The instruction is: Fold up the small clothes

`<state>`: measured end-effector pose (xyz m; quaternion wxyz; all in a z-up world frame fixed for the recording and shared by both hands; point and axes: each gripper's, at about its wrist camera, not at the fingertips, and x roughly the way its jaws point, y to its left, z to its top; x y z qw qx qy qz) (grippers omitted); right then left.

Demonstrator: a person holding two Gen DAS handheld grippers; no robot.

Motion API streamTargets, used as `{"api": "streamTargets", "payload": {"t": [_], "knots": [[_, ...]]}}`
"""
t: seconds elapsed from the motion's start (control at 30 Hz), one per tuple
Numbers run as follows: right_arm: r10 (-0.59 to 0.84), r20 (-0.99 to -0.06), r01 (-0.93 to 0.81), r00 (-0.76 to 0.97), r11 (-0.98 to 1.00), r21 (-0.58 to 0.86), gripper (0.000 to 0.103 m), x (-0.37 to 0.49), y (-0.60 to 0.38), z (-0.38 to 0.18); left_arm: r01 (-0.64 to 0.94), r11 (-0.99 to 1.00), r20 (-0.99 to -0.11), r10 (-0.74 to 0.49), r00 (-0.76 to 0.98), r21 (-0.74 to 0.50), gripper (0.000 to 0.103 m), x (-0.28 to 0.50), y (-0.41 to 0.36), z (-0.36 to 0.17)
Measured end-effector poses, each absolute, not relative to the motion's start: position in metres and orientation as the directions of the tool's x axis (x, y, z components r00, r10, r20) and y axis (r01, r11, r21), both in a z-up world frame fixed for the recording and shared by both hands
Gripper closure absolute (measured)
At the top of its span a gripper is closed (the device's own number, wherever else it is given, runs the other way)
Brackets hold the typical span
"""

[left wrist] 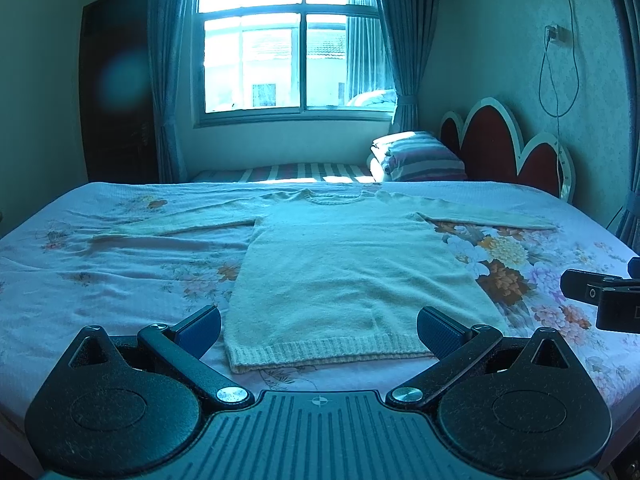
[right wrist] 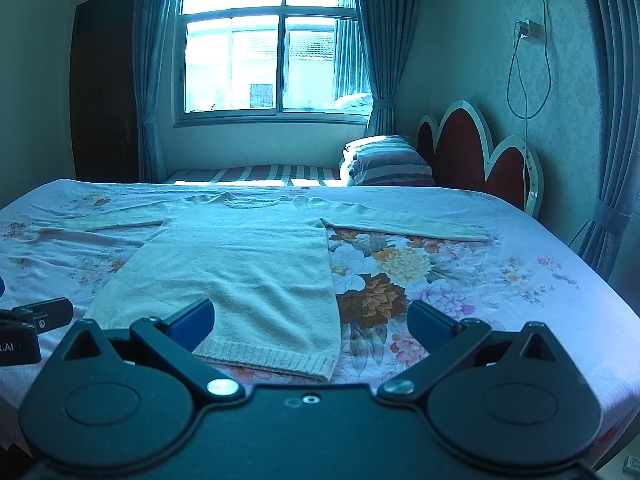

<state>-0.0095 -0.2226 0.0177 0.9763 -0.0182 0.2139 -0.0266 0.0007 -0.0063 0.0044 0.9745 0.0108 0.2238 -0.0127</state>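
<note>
A cream knit sweater (left wrist: 344, 272) lies flat on the bed, front hem toward me, both sleeves spread sideways. It also shows in the right wrist view (right wrist: 240, 268). My left gripper (left wrist: 319, 330) is open and empty, held just above the sweater's ribbed hem near the bed's front edge. My right gripper (right wrist: 311, 322) is open and empty, above the hem's right corner and the floral sheet. The right gripper's side shows at the right edge of the left wrist view (left wrist: 600, 292). The left gripper's side shows at the left edge of the right wrist view (right wrist: 32, 324).
The bed carries a floral sheet (left wrist: 504, 264). A striped folded quilt (left wrist: 416, 156) and red scalloped headboard (left wrist: 500, 144) stand at the back right. A window with curtains (left wrist: 292, 40) is behind, a dark wardrobe (left wrist: 116, 88) at the left.
</note>
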Motion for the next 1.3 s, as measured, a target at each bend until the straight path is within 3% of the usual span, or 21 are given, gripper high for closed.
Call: {"api": "streamTargets", "payload": {"t": [1.1,1.3], "knots": [[-0.061,-0.421,0.040,0.905,0.997,-0.059,0.000,0.002,-0.226,0.014,0.018,1.000,-0.451,-0.008,0.893,0.017,0.000,0.018,-0.001,0.005],[-0.017,-0.408,0.047,0.913,0.997,0.063,0.000,0.030,-0.263,0.019,0.000,0.999,-0.441,-0.016,0.897,-0.037,0.000,0.058,0.014,0.011]]}}
